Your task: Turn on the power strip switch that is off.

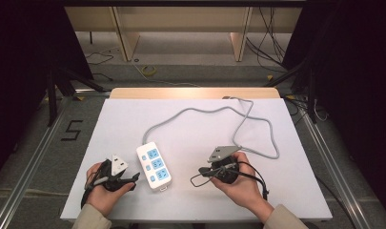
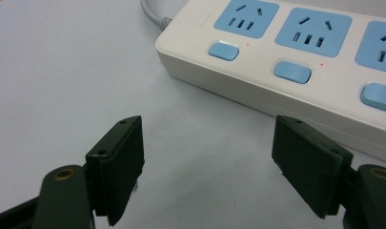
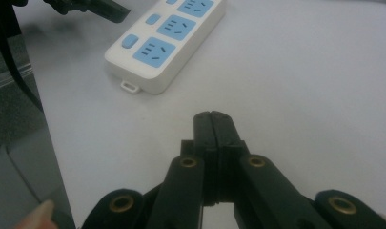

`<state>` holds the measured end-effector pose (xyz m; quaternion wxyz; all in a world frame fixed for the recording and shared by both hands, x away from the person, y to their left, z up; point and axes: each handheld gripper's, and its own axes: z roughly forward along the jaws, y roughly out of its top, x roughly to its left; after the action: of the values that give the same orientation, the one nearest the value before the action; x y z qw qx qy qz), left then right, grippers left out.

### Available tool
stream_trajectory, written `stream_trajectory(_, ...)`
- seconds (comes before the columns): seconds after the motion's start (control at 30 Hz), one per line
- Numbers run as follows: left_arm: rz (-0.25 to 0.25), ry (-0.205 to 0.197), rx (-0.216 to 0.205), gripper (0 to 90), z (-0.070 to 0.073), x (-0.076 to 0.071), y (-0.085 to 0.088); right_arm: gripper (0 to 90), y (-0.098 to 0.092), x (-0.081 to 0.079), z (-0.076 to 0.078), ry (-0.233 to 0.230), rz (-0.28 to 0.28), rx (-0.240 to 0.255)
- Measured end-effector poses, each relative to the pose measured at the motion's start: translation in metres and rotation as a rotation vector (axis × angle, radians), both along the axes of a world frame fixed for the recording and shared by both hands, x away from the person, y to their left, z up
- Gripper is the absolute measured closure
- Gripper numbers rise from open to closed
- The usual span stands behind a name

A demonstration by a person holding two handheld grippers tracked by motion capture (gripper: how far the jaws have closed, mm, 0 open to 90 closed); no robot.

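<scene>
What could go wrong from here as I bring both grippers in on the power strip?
The left gripper stands open right beside the power strip, with one jaw almost at its side wall; a small nudge could slide the strip across the smooth table. The right gripper is shut, so it can only push, and might press a blue switch by accident. The strip's grey cable loops near the right hand and could snag.

Beige sleeves, black left tool (image 2: pixel 209 167), black right tool (image 3: pixel 213 125) with brass rivets, grey three-cornered top plates, black cables

Even overhead light, soft focus.
</scene>
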<state>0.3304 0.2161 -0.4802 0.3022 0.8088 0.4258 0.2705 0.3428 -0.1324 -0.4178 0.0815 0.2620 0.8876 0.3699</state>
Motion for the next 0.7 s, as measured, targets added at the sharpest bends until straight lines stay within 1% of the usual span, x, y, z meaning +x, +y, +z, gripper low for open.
stream_trajectory(0.2, -0.001, -0.001, 0.001, 26.2, 0.0, 0.0, 0.0, 90.0, 0.013, 0.001, 0.001, 0.005, 0.027, -0.008)
stream_trajectory(0.3, 0.0, -0.001, 0.0, 26.2, 0.0, 0.0, 0.0, 90.0, 0.018, 0.003, 0.002, 0.004, 0.031, -0.002)
stream_trajectory(0.7, 0.0, -0.002, 0.001, 26.2, 0.001, 0.0, 0.0, 90.0, 0.028, 0.005, 0.002, 0.014, 0.047, -0.009)
